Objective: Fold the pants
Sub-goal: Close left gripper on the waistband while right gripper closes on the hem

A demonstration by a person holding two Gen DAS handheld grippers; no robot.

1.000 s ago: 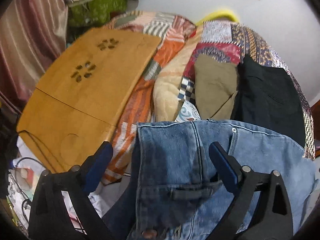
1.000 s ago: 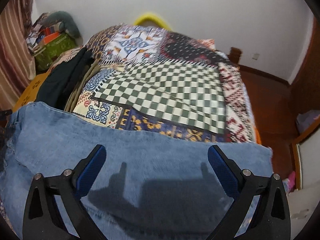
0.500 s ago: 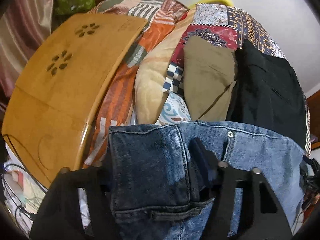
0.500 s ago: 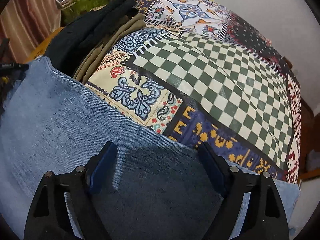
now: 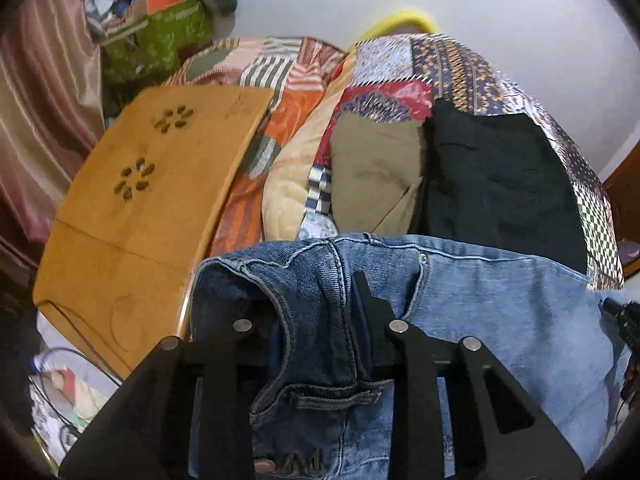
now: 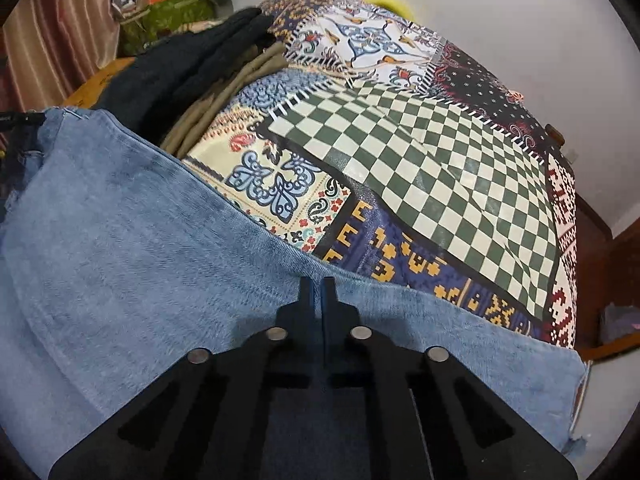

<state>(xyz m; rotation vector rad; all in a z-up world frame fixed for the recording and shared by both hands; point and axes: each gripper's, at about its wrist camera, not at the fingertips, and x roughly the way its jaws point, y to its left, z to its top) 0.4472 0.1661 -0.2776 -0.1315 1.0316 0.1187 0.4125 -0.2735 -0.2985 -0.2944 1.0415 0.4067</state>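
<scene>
**A:** How's your hold?

**B:** My left hand-held gripper (image 5: 320, 336) has just closed on the jeans (image 5: 500, 304) at the bunched waistband; the right hand-held gripper (image 6: 318, 296), pressed together, pinches the leg's far edge.

**A:** How will they handle?

**B:** Heavy, floppy denim; seams hold best. They're across the bed's (image 6: 420, 152) near edge, folded pants at eleven o'clock.

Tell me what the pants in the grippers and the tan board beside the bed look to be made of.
Jeans: blue denim, judging by the twill weave, orange topstitching and metal rivet; matte, faded.
Board: apparently bamboo or wood, with fine grain, smooth honey-coloured finish and cut-out flower vents; could be laminate.
</scene>
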